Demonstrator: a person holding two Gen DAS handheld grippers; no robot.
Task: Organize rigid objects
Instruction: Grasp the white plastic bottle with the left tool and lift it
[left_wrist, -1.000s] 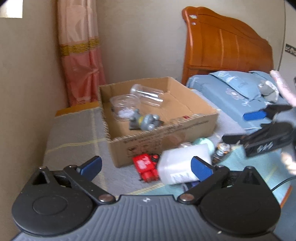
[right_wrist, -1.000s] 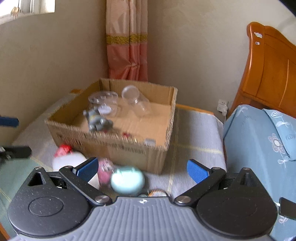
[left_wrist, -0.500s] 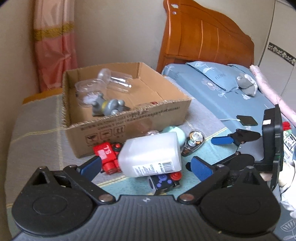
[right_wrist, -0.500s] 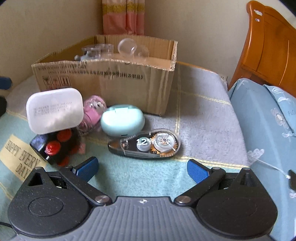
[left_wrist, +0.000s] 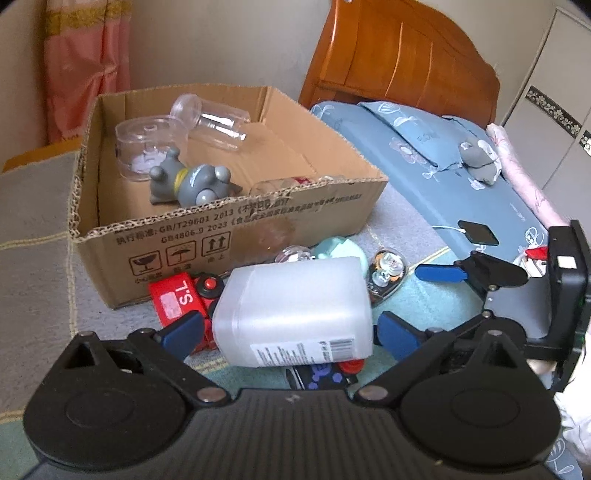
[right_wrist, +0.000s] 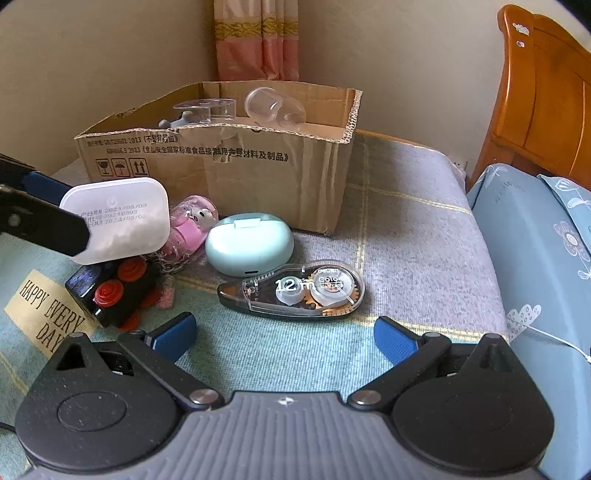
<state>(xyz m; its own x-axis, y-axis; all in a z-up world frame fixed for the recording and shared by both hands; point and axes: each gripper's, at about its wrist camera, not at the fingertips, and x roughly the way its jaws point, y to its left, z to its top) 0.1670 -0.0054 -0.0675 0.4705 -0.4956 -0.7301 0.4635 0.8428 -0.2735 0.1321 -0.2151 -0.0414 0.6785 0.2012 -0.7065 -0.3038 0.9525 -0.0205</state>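
On the bed (right_wrist: 413, 221), spread with a grey and teal blanket, a cluster of small hard things lies just in front of an open cardboard box (left_wrist: 236, 236). The biggest is a white translucent plastic bottle (left_wrist: 295, 310), squarish with rounded corners, lying on its side with a barcode label along its lower edge; from the right wrist view its flat base (right_wrist: 118, 221) shows printed date lines. It rests over a dark block with red knobs (right_wrist: 110, 291) and beside a red toy marked "TS" (left_wrist: 177, 299). Next to it lie a pink clear keychain figure (right_wrist: 190, 225), a pale mint oval case (right_wrist: 249, 243) touching the box front, and a smoky clear correction tape dispenser (right_wrist: 295, 291) printed "12 m", just before the case. Inside the box are a clear round tub (left_wrist: 147, 147), a clear jar on its side (left_wrist: 214, 122) and a grey toy figure (left_wrist: 192, 181) on its back. The left claw (left_wrist: 291, 330) is spread wide with the bottle between its blue pads, neither clearly pressing it. The right claw (right_wrist: 284, 338) is likewise wide open, gripping nothing, low over the blanket with the tape dispenser just ahead.
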